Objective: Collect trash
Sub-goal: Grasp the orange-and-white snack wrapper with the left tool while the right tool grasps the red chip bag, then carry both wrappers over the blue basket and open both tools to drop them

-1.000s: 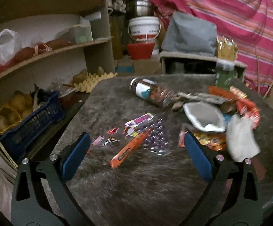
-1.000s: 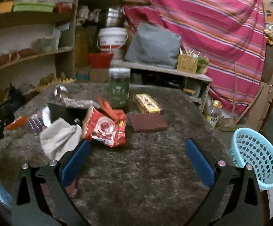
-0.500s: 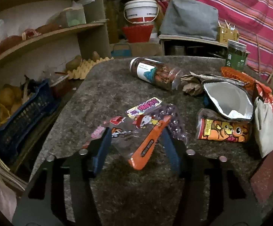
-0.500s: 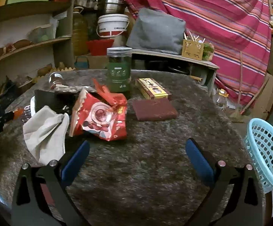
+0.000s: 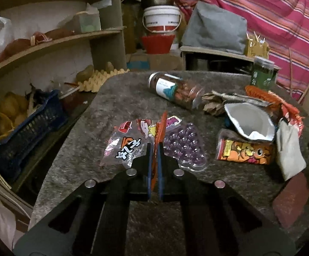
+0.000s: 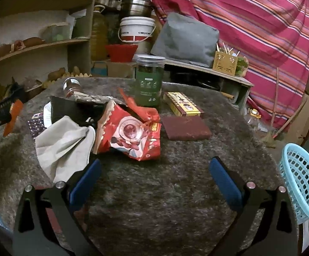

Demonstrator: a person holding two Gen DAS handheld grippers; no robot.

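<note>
Since our left tongs have just closed, pinching only the thin orange wrapper edge-on above the clear printed film wrapper while our right tongs hang spread over the grey fuzzy surface, we risk it slipping free on lifting.

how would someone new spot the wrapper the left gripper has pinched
Look at the grey furry table, on the side nearest the shelves. Among the flat clear wrappers and a purple bubble tray, it is the long orange wrapper, the only one standing on edge, clamped in the left gripper.
</note>
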